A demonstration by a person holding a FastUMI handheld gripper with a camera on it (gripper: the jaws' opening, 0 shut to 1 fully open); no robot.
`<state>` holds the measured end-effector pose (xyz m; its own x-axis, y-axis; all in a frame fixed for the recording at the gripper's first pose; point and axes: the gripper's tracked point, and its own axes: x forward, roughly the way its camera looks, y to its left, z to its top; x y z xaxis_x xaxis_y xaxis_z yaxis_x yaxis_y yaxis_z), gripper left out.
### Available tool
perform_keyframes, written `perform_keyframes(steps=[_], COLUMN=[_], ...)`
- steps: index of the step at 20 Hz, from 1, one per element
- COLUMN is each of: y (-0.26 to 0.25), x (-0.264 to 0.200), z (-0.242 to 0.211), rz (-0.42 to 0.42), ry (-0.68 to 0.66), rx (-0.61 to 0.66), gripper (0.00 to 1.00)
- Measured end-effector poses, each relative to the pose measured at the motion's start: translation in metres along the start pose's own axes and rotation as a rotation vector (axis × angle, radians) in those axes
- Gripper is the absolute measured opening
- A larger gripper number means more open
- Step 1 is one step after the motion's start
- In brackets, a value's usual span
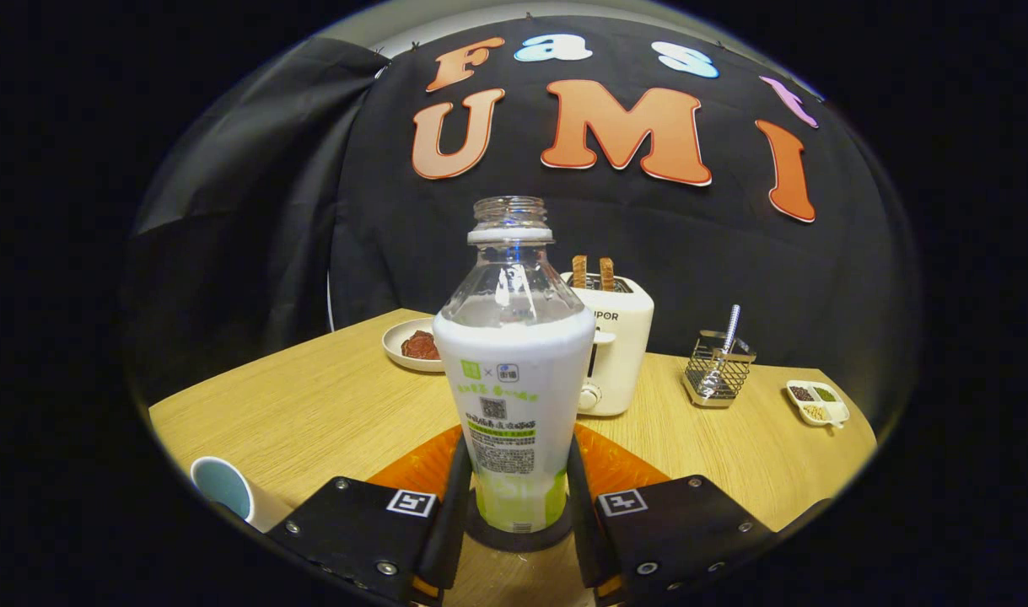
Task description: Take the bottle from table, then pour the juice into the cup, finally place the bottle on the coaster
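Note:
A clear uncapped bottle [514,396] with a white and green label stands upright between my fingers. Its base rests on a dark round coaster [520,539], which lies on an orange mat [425,465]. My gripper [518,472] is shut on the bottle, one finger pressed against each side of its lower half. White juice fills the bottle up to its shoulder. A cup [223,491] with a blue-green inside stands to the left of my fingers, close to the table's near edge.
Beyond the bottle on the wooden table [311,405] stand a white toaster [619,337] holding two slices, a plate [412,346] with a dark red piece of food, a wire holder [718,371] with a utensil, and a small divided dish [817,403].

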<state>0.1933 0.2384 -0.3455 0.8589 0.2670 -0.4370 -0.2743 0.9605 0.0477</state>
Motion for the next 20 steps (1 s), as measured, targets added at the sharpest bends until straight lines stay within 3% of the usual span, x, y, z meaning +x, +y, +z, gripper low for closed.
perform_keyframes(steps=[9, 13, 15, 16, 20], y=[-0.002, 0.007, 0.003, 0.000, -0.014], x=[0.006, -0.004, -0.016, -0.025, -0.074], z=[-0.015, -0.019, -0.017, -0.012, 0.030], rz=[-0.001, 0.040, 0.034, 0.023, 0.010], ry=[0.031, 0.062, 0.066, 0.059, -0.051], rx=[0.067, 0.062, 0.056, 0.051, 0.026], gripper=[0.59, 0.67, 0.81, 0.88, 0.95])
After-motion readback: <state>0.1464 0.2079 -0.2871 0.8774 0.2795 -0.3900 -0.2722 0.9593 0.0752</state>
